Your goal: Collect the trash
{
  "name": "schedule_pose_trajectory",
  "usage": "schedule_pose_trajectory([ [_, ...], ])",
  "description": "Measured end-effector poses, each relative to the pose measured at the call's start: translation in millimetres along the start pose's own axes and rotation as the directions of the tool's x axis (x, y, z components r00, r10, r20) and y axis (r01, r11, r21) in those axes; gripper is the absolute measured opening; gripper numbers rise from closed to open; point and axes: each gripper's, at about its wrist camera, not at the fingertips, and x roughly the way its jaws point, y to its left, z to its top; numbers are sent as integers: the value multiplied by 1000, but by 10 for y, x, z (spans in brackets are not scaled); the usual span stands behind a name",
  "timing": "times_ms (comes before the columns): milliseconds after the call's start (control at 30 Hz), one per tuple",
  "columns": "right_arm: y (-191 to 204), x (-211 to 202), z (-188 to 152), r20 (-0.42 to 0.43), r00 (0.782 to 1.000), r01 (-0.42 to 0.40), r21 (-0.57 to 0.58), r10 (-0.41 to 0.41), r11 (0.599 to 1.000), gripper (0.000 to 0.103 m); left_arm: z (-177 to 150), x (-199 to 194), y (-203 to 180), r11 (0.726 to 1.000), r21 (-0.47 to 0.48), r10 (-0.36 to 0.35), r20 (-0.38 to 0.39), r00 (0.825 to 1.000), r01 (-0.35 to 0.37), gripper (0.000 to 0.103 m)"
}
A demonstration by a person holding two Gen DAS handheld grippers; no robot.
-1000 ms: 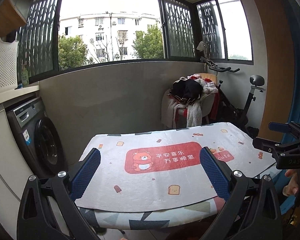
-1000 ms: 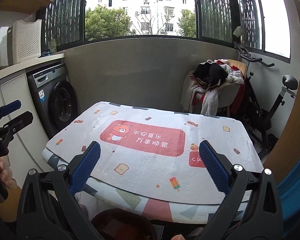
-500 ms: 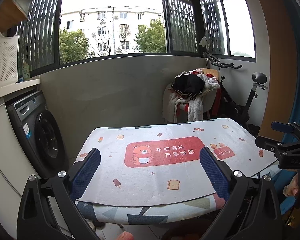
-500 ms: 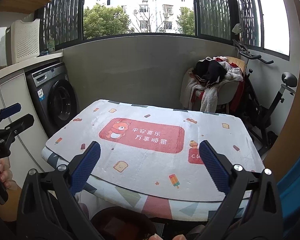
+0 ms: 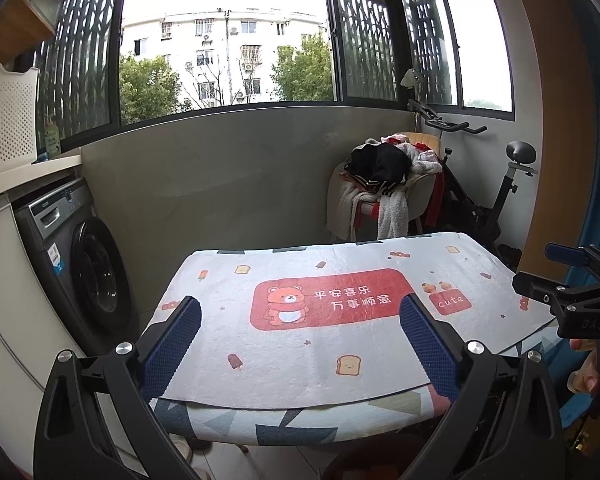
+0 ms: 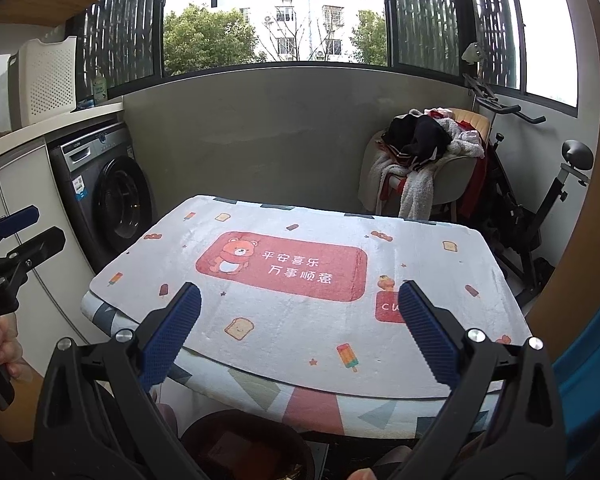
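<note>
While both grippers are held above the near edge of the table (image 5: 204, 420), no trash can be seen on the bear-print mat (image 5: 320, 332) that covers it. The left gripper (image 5: 300, 332) and the right gripper (image 6: 300, 332) are each seen with fingers spread wide and nothing held between them. A dark round bin (image 6: 248, 446) is glimpsed on the floor below the near edge, with some brownish contents inside. The step in hand is judged to be either the start or the finish; next, a search for remaining litter is called for.
</note>
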Motion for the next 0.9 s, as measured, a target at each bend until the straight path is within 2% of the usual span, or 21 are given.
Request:
schedule_pose_trajectory([
  [600, -16, 55, -25, -12, 1000, 3, -3, -3, 1000, 97, -22, 30, 12, 1000, -1, 14, -6, 1000, -14, 97],
  [900, -35, 108, -68, -22, 1000, 7, 3, -7, 1000, 97, -45, 130, 64, 1000, -18, 21, -37, 999, -21, 97],
])
